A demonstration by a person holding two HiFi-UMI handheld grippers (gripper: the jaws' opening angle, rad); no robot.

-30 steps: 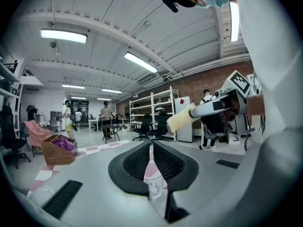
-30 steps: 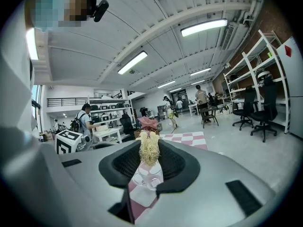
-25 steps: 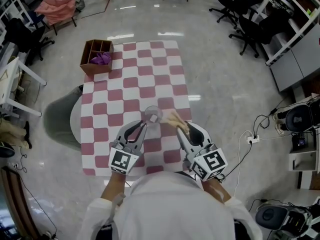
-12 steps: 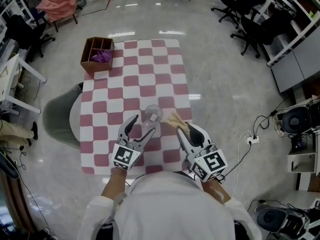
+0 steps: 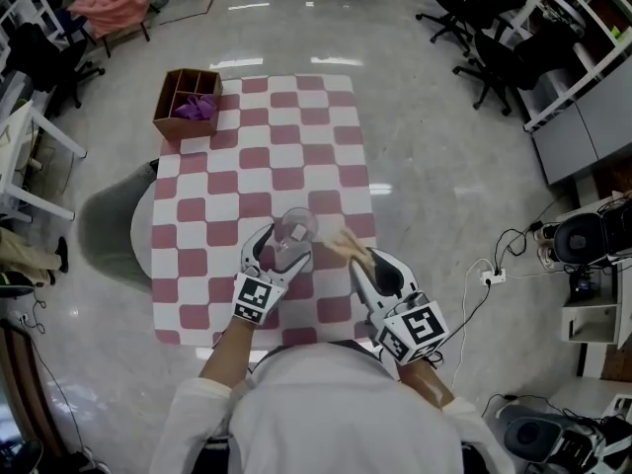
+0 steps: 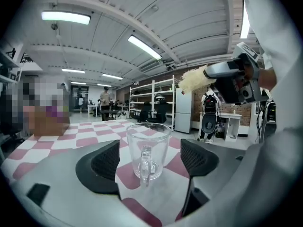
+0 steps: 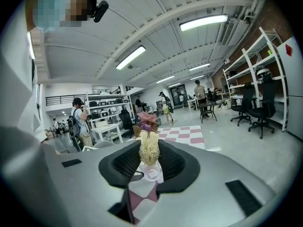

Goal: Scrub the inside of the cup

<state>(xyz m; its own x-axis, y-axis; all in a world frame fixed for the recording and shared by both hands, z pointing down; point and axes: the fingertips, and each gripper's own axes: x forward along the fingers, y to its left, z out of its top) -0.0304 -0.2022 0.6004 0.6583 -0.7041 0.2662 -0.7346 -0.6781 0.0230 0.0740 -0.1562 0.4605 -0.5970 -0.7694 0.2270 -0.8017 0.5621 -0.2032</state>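
Note:
A clear glass cup (image 5: 296, 227) stands upright on the red-and-white checkered table (image 5: 296, 156). In the left gripper view the cup (image 6: 147, 150) has its handle turned toward me. It stands between the jaws of my left gripper (image 6: 150, 162), which are opening, and neither pad touches the glass. From the head view that left gripper (image 5: 281, 247) sits at the cup's near side. My right gripper (image 5: 358, 262) hovers just right of the cup. It is shut on a pale, stringy brush (image 7: 149, 148), whose tuft (image 5: 341, 241) points toward the cup.
A brown compartment box (image 5: 186, 107) with something purple inside sits at the table's far left corner. A grey round seat (image 5: 114, 230) stands by the table's left edge. Office chairs (image 5: 494, 38) and shelving stand on the floor to the far right.
My left gripper's jaws have spread from shut to wide apart around the cup, and it has edged forward. The cup has stayed put. The right gripper still holds the brush.

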